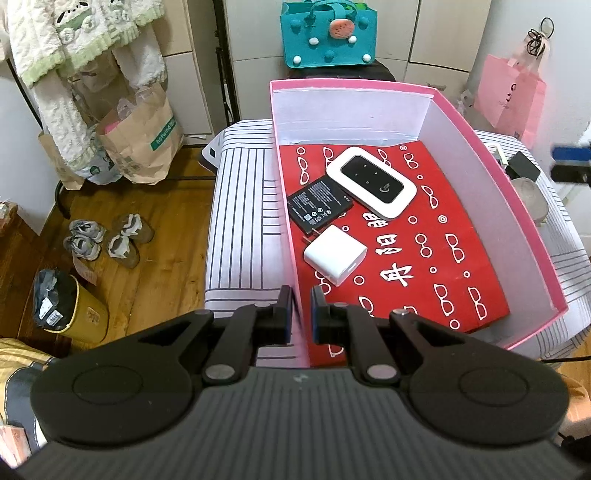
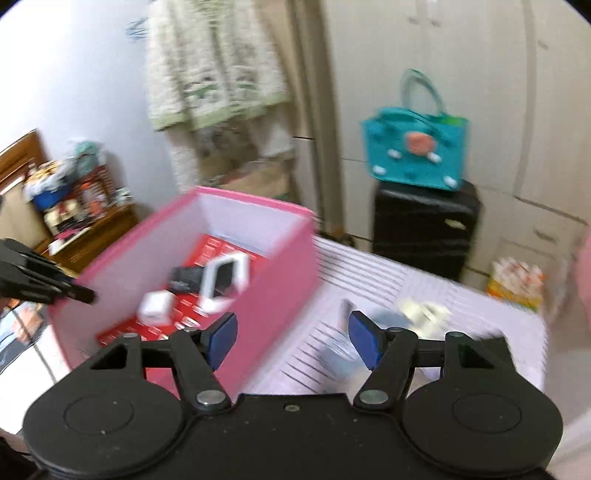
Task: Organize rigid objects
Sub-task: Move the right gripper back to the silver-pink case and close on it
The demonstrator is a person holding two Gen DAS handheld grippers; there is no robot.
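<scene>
The left gripper [image 1: 300, 295] sits at the lower middle of the left wrist view, its jaws clamped on the near left wall of the pink box [image 1: 517, 206], one finger outside the wall and one inside. The box stands on a striped table [image 1: 240, 206] and fills the centre and right of that frame. On its red liner [image 1: 424, 258] lie three things at the left: a white router [image 1: 371, 181] furthest up, a black battery [image 1: 319, 205] touching its lower left edge, and a white charger [image 1: 335, 254] just below the battery.

In the right wrist view, which is blurred, the right gripper [image 2: 291, 338] hangs at the lower middle with its jaws wide apart and nothing between them. The box [image 2: 273, 295] lies to the left of centre there. At the right, on the table [image 2: 369, 273], small pale items [image 2: 424, 314] lie just beyond the right finger; what they are I cannot tell.

A teal bag [image 1: 328, 33] sits at the top centre of the left wrist view.
</scene>
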